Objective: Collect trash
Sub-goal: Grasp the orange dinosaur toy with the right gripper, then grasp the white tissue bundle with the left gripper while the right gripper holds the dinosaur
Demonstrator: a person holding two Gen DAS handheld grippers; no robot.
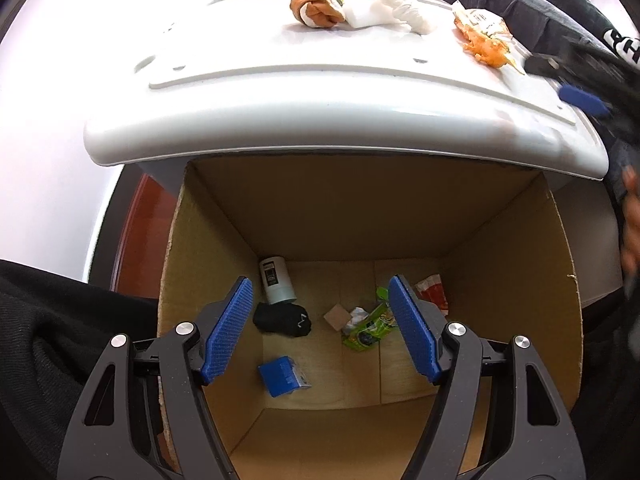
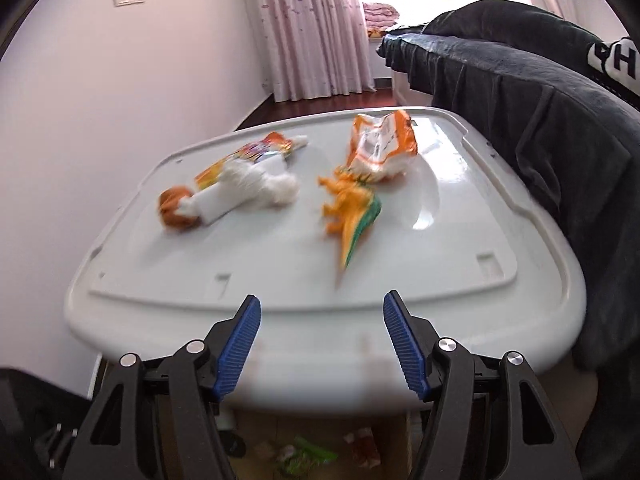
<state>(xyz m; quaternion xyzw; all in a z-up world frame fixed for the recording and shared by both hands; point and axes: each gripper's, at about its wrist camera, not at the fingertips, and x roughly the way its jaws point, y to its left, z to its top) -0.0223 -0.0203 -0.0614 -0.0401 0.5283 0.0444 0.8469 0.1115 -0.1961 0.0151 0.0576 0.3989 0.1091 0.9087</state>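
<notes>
A: What is the left gripper [image 1: 320, 328] doing?

B: It hangs over the cardboard box [image 1: 500, 248] with its jaws spread apart and nothing between the blue pads [image 1: 228, 328]. They touch nothing; the bottom of the box shows through the gap.

A: And what lies in the box?

B: A pale can [image 1: 275, 280] on its side near the back left corner, a black sock [image 1: 282, 319] just in front of it, a small blue carton [image 1: 282, 376] nearer the camera, a brown scrap [image 1: 337, 317], a green wrapper [image 1: 370, 328] beside it, and a red and white packet [image 1: 432, 289] at the right, partly behind the right pad.

A: The right gripper [image 2: 322, 344]?

B: Released as well. Its jaws stand apart and empty over the near edge of the white lid [image 2: 280, 344], no pad pressing on anything. In the left wrist view its tip [image 1: 582, 98] shows blurred at the lid's right edge.

A: What trash remains on the lid?

B: A crumpled white tissue [image 2: 256, 188] touching an orange sock [image 2: 176, 208] and a colourful wrapper [image 2: 248, 152] on the left. To the right, an orange and white snack bag [image 2: 380, 148], with an orange and green toy dinosaur [image 2: 352, 212] just in front of it. All lie well ahead of the right gripper's fingers. A dark garment [image 2: 540, 112] drapes along the lid's right side.
</notes>
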